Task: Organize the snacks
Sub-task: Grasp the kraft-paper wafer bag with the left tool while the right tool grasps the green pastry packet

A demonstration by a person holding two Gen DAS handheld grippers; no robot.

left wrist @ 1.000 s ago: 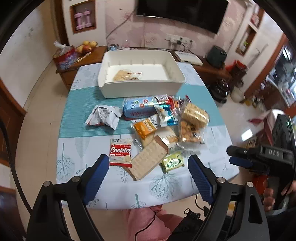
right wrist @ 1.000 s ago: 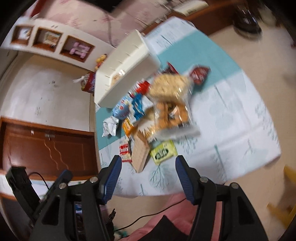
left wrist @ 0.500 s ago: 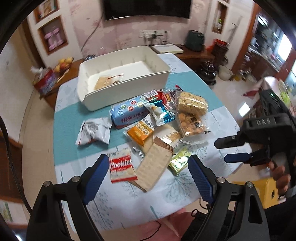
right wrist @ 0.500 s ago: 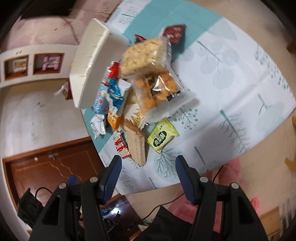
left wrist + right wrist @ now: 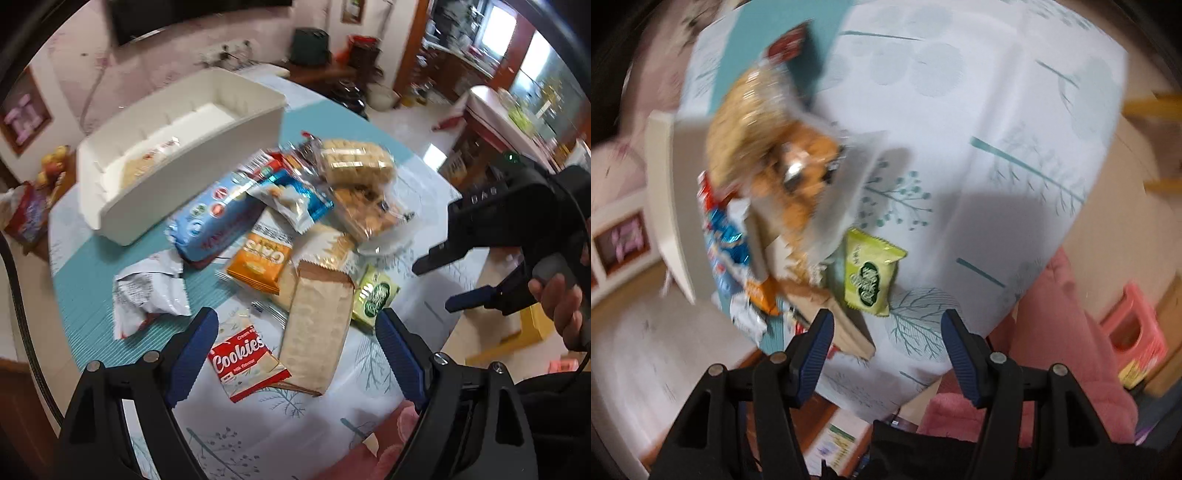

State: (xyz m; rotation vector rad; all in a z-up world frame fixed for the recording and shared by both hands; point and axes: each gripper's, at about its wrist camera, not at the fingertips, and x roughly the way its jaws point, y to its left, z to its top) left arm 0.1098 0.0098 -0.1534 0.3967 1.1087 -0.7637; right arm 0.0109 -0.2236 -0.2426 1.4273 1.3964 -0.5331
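A lived-in home, its living and dining room by the look of it. A dining table [image 5: 258,435] under a white cloth with teal tree prints and a teal runner fills the middle. Past its far edge a dark flat television [image 5: 192,14] hangs on a pink patterned wall above a wooden sideboard [image 5: 317,70]. Near the table's far left corner fruit [image 5: 51,162] sits on the sideboard, with a framed wall niche [image 5: 22,114] above. Glossy floor tiles [image 5: 413,125] lead right toward a doorway. A pink plastic stool [image 5: 1134,328] stands beyond the table's near edge.
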